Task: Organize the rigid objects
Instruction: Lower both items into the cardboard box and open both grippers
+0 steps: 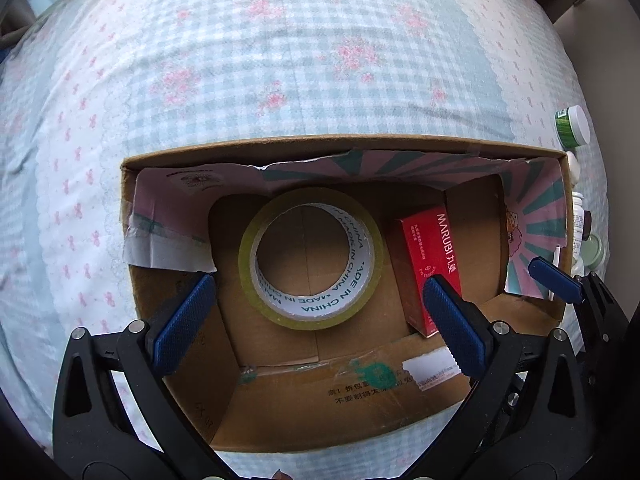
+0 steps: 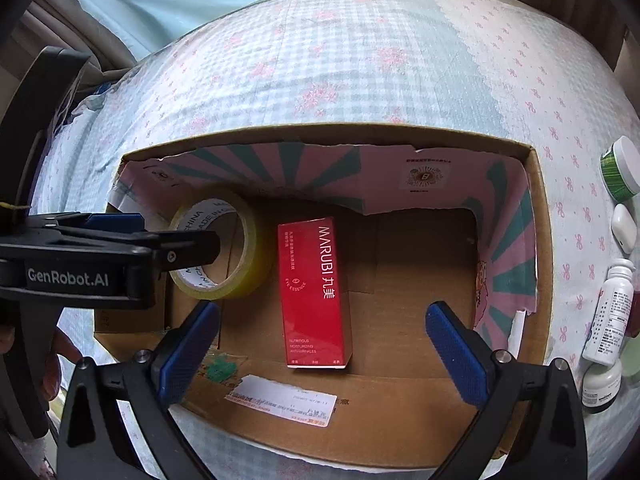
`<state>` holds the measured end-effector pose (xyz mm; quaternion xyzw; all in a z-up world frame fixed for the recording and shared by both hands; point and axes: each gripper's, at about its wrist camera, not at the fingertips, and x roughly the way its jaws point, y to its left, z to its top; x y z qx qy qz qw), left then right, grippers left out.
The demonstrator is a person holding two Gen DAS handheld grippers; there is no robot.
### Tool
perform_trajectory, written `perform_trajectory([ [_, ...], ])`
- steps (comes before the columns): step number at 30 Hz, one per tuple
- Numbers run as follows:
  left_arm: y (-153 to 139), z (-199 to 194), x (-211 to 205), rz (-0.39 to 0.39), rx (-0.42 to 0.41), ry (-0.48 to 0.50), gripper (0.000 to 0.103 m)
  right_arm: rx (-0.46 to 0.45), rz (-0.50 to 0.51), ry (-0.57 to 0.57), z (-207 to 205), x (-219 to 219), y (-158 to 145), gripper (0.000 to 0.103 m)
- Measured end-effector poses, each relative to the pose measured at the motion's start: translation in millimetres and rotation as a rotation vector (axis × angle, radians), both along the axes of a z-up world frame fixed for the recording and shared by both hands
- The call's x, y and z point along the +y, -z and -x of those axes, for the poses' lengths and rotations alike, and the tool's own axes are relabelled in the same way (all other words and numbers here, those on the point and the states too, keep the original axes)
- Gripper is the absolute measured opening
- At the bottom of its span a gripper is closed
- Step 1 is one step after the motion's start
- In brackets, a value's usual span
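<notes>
An open cardboard box sits on a bed. Inside lie a roll of yellowish tape at the left and a red MARUBI box beside it. My left gripper is open and empty, hovering over the tape roll. My right gripper is open and empty, hovering over the red box. The left gripper's body shows in the right wrist view, above the tape.
The bed has a checked floral sheet. To the right of the box lie a green-labelled jar, a white earbud case, a white pill bottle and other small jars.
</notes>
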<state>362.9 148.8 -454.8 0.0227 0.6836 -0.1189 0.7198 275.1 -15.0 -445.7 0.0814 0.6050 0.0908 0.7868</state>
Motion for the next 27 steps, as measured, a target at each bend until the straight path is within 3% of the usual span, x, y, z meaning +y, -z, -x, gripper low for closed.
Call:
perform_trajectory([
  [8,-51.3,20.3,12.0,0.017,-0.079,-0.025,0.103,-0.033,0.034,-0.007,17.2,5.5,-36.6,0.103],
  [20,-166.1,77.5,38.5,0.045,-0.262,-0.031,0.103,-0.144,0.075,-0.002,66.3,13.5,-137.0,0.103],
  [27,-229.2,126.5,49.4,0.068,-0.389,-0.021,0.103,-0.206,0.114,0.065,111.4,4.2,-201.0,0.103],
])
